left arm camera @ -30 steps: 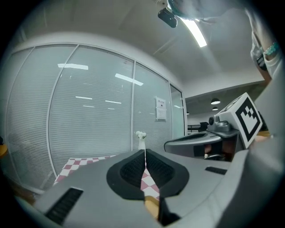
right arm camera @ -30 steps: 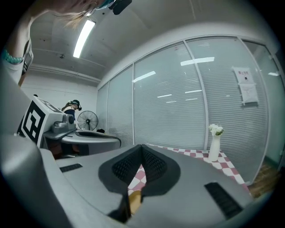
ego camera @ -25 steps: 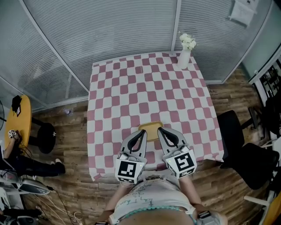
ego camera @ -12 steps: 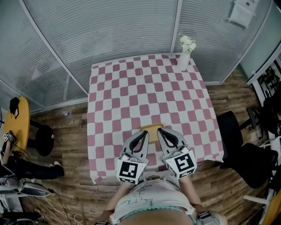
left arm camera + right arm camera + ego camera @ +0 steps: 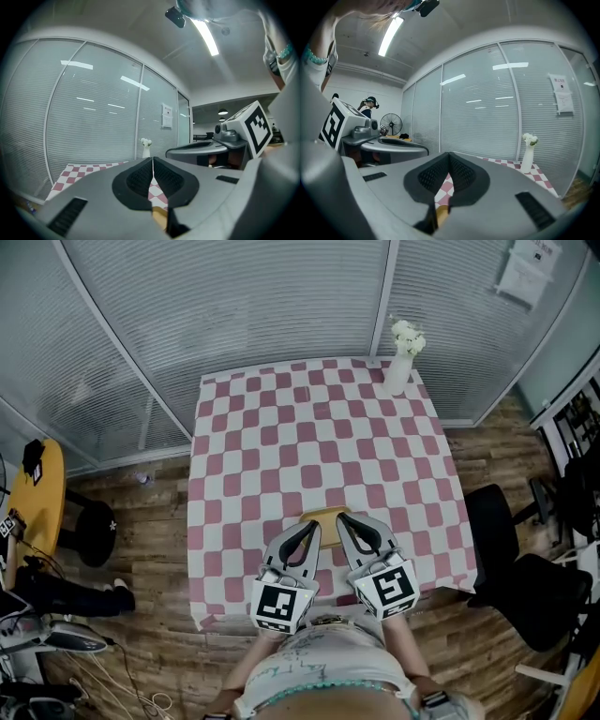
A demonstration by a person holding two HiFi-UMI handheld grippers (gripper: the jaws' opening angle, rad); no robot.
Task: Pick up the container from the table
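A shallow yellow container [image 5: 323,518] sits on the pink-and-white checked table [image 5: 319,437] near its front edge. Both grippers hover over its near side and hide part of it. In the head view my left gripper [image 5: 313,525] reaches its left part and my right gripper [image 5: 341,517] its right part. In the left gripper view the jaws of the left gripper [image 5: 153,162] are pressed together on nothing, with a sliver of the container [image 5: 160,218] below. The right gripper [image 5: 449,155] is likewise shut and holds nothing, the container [image 5: 442,210] just beneath it.
A white vase with white flowers [image 5: 398,367] stands at the table's far right corner. Glass walls with blinds run behind the table. A black chair [image 5: 502,540] stands to the right. A round yellow side table [image 5: 42,493] is at the left.
The head camera has shifted slightly, so the table sits a little differently in the picture. Both grippers stay shut over the container's near side.
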